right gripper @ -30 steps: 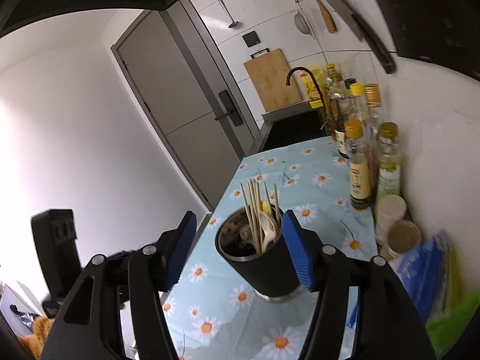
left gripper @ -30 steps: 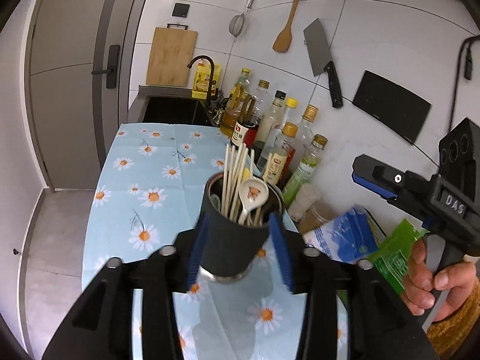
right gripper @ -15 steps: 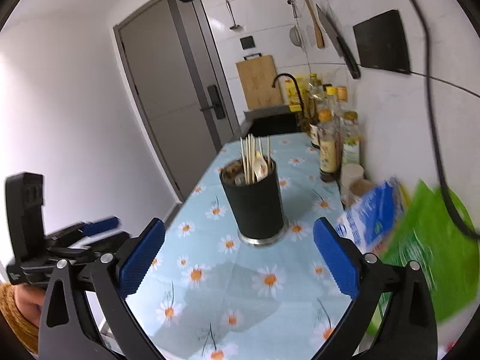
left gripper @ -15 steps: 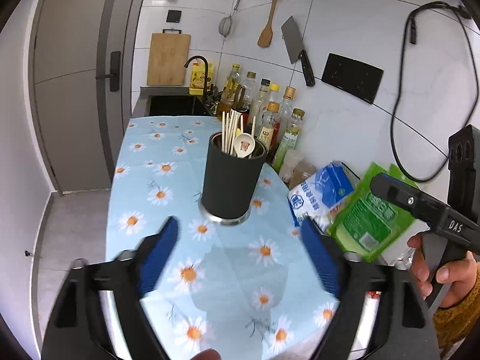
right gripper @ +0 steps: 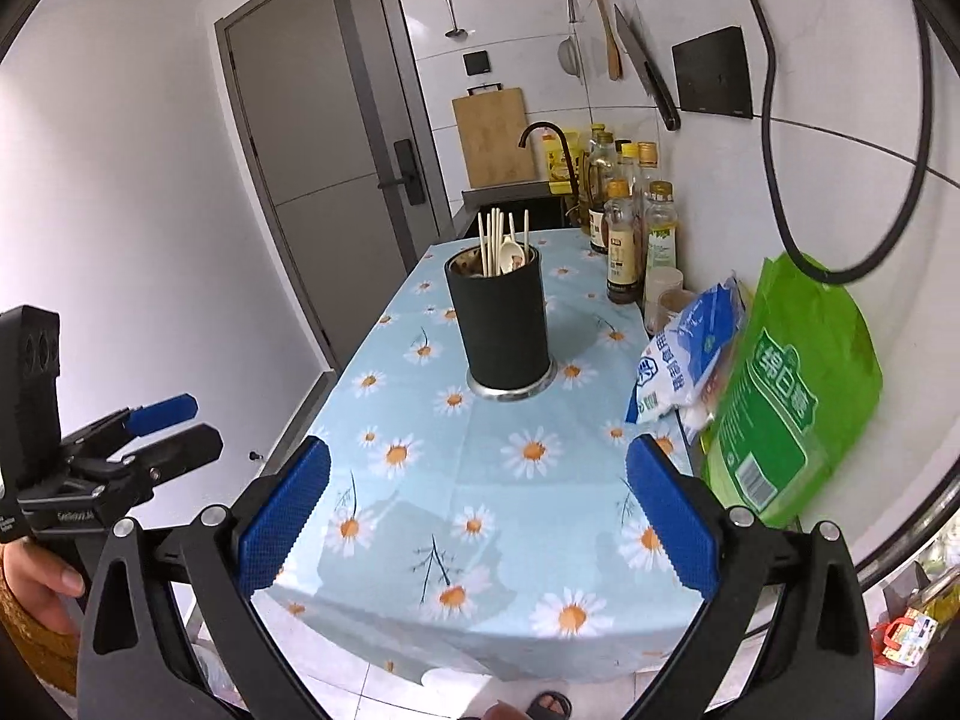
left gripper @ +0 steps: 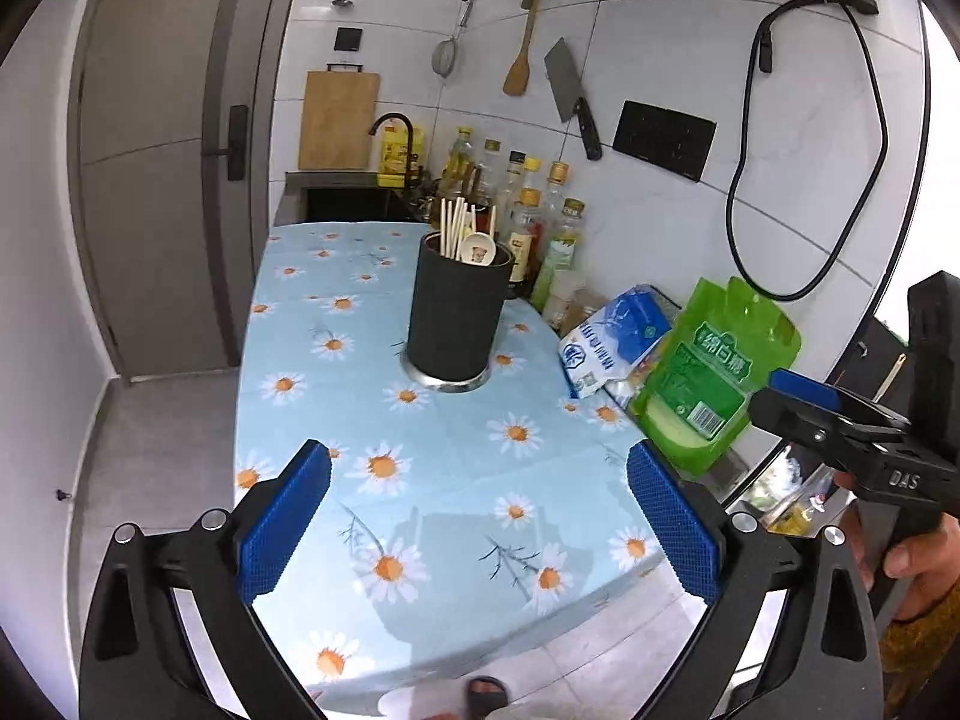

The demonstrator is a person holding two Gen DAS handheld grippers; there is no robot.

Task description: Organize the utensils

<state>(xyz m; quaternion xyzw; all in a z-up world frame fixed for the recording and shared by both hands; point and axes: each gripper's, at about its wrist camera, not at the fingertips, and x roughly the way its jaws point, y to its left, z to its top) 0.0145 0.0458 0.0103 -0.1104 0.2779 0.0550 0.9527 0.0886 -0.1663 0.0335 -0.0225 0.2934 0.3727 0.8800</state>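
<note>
Grey door [left gripper: 174,168] at far left, shut. Left gripper [left gripper: 477,525] low in its own view, jaws spread wide after just opening, nothing between them but daisy tablecloth [left gripper: 336,396]; the blue pads [left gripper: 282,525] sit well short of the holder. Right gripper [right gripper: 477,522] likewise has its jaws wide, not changing over the last half second, and empty, also well back from the holder, over the near end of the table. Black utensil holder [left gripper: 457,312] stands upright mid-table on a metal base, touched by neither gripper, with chopsticks [left gripper: 453,228] and a white spoon [left gripper: 479,252] sticking out of its top. Behind and to its right, a row of sauce bottles [left gripper: 528,222] against the tiled wall. Further right, blue-white bag [left gripper: 612,336] lying beside an upright green bag [left gripper: 714,372], both at the table's wall edge. On the wall above: cutting board [left gripper: 338,120], strainer, wooden spatula [left gripper: 521,54], cleaver [left gripper: 570,96], black cable [left gripper: 810,150]. Far right of the left view, a hand [left gripper: 918,558] grips the right gripper's handle.
</note>
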